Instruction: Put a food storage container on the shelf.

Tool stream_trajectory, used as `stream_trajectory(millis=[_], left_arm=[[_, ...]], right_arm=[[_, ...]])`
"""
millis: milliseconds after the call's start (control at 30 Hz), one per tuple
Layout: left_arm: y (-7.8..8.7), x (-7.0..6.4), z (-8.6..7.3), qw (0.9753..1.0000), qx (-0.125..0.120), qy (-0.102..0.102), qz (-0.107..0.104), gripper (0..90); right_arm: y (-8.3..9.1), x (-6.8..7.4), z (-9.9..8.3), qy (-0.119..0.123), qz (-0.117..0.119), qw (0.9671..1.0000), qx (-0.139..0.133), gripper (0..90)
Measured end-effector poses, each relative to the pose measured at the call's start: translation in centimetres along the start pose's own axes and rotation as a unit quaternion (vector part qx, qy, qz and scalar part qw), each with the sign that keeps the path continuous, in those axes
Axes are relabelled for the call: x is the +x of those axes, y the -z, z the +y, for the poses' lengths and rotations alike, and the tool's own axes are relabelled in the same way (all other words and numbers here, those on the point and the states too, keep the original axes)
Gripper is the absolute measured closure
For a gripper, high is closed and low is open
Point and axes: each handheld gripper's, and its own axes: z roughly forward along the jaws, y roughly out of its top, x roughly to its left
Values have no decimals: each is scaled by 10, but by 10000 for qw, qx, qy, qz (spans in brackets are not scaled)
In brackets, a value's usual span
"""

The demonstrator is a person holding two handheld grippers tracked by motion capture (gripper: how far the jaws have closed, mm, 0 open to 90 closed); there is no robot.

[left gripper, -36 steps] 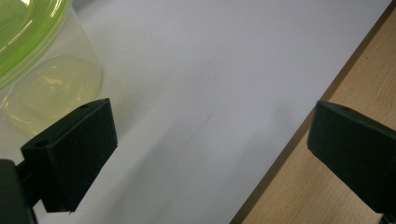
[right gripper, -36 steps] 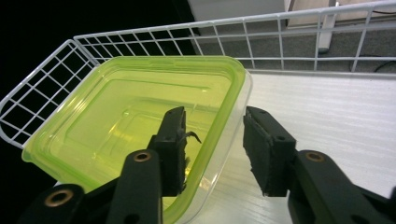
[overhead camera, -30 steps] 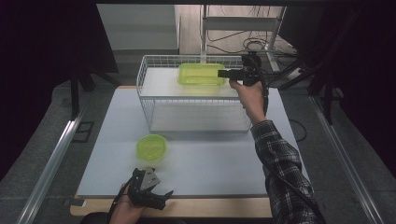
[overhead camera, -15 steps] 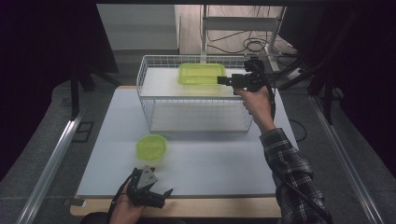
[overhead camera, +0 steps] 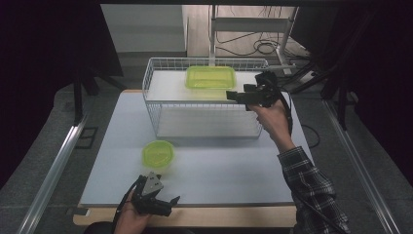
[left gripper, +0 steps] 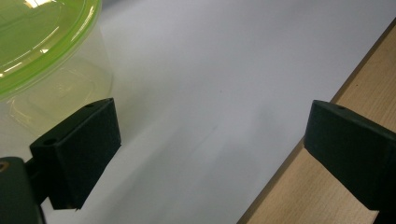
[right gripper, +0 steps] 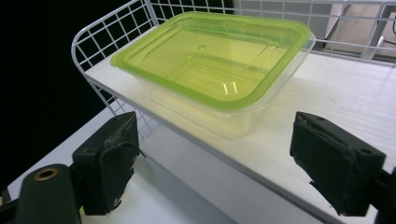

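While my right claw [overhead camera: 234,94] hangs wide open and empty at the near right corner of the wire rack [overhead camera: 160,119], the rectangular container [right gripper: 212,65] with its green lid sits on the rack's top shelf [right gripper: 345,88], toward the back edge, just ahead of the jaws in the right gripper view. My worry is the approach: I judge that if I come in too low, a jaw could catch the shelf's front edge or its wire rim and shove the rack, and the thin clear walls may buckle or the lid pop if I squeeze hard. My left claw [overhead camera: 168,201] rests near the front edge of the tabletop [overhead camera: 234,175], also spread wide and holding nothing. The round container [overhead camera: 158,155] stands just beside it, close enough that a careless swing could knock it over.
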Motion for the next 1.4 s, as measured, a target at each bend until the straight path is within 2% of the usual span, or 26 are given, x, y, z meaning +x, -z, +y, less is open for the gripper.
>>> stream_trajectory(millis=[333, 800, 1033, 1400], left_arm=[[0, -1, 0, 10000, 55, -11, 12, 37], [0, -1, 1, 10000, 96, -4, 22, 37], [-1, -1, 1, 9999, 136, -22, 40, 37], [-1, -1, 0, 9999, 133, -8, 51, 37]], right_arm=[[7, 9, -24, 269, 116, 9995, 102, 100], [10, 12, -66, 382, 331, 9983, 306, 63], [13, 13, -88, 534, 306, 9973, 393, 55], [12, 16, -127, 581, 208, 9969, 494, 49]])
